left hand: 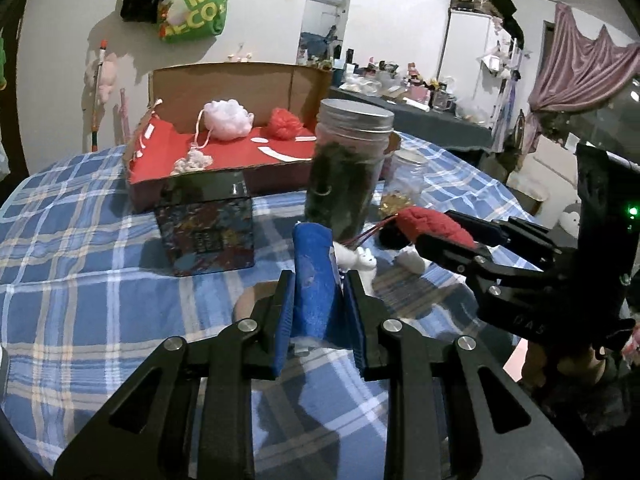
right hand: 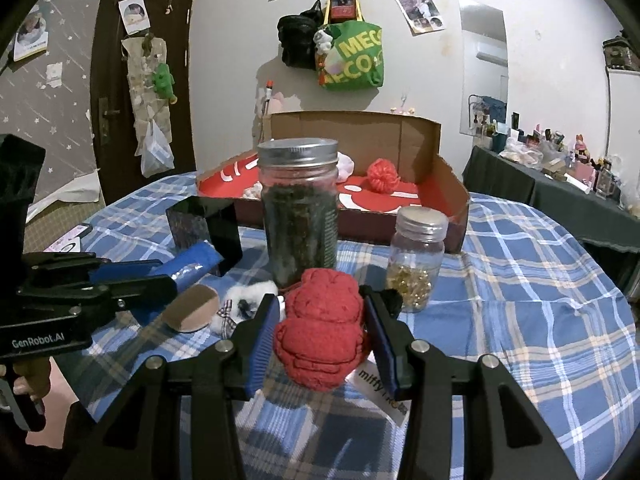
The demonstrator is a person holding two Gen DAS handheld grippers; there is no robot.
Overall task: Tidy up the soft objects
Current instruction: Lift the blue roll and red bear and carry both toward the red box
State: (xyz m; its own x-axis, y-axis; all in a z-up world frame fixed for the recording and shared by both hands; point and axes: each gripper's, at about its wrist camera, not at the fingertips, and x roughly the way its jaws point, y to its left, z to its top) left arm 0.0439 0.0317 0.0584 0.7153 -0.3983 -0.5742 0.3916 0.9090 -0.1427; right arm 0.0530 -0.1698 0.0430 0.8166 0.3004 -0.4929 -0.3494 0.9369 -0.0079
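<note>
Tools both loaded: left tool [left hand: 318, 280] clamped on a blue felt roll [left hand: 314, 276], right tool [right hand: 320, 320] clamped on a red knitted plush toy [right hand: 320, 328], both raised over the blue plaid tabletop [left hand: 80, 280]. Best carried high past the tall metal-lidded glass jar [right hand: 298, 212], then released inside the red-lined cardboard box [right hand: 436, 184]. Held level, pointing toward the box, side by side.

White walls [right hand: 224, 60], dim indoor light. Dark wooden door [right hand: 116, 92] at left, papered with a note and a hanging organiser. Green shopping bag [right hand: 354, 58] and black bag [right hand: 296, 42] hung high. Mirror [right hand: 482, 68] on the wall. Cluttered side counter [right hand: 560, 184] under dark cloth. Pink curtain [left hand: 580, 68] beside a white cabinet [left hand: 466, 52].
</note>
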